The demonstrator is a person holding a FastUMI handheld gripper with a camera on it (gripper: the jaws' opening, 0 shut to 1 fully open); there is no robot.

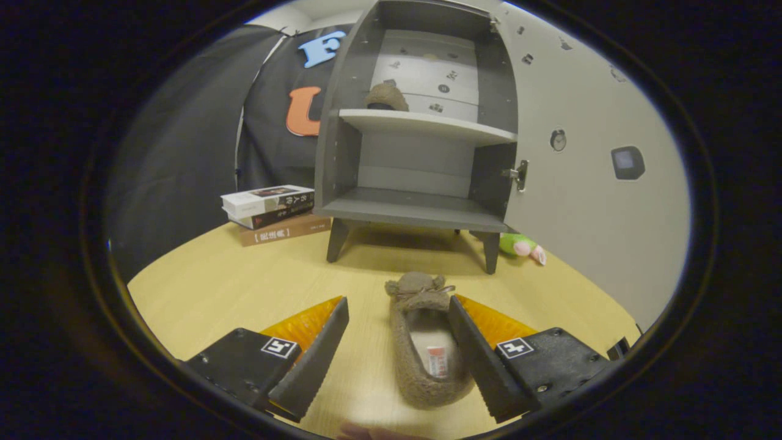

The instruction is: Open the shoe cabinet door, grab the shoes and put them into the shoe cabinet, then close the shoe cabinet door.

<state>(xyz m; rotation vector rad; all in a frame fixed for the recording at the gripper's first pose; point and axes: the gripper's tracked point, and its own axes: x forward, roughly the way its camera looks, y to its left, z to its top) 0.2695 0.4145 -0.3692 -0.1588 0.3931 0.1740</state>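
Stacked books (272,214) sat left of the matte grey cabinet (421,122), door (586,183) already swung open right. One fuzzy brown slipper (386,96) was on the upper shelf; the second slipper (424,342), soft and low with a bow, lay on the pale wood-grain table (232,287) between the fingers. Gripper (397,348) was spread wide, right finger touching the slipper, nothing gripped. Left: grab, shelve, close door. Plush toy (522,245) sat by the right leg.

cabinet (421,208) door (586,183) open | shoe (421,342) on table, another (386,98) shelved
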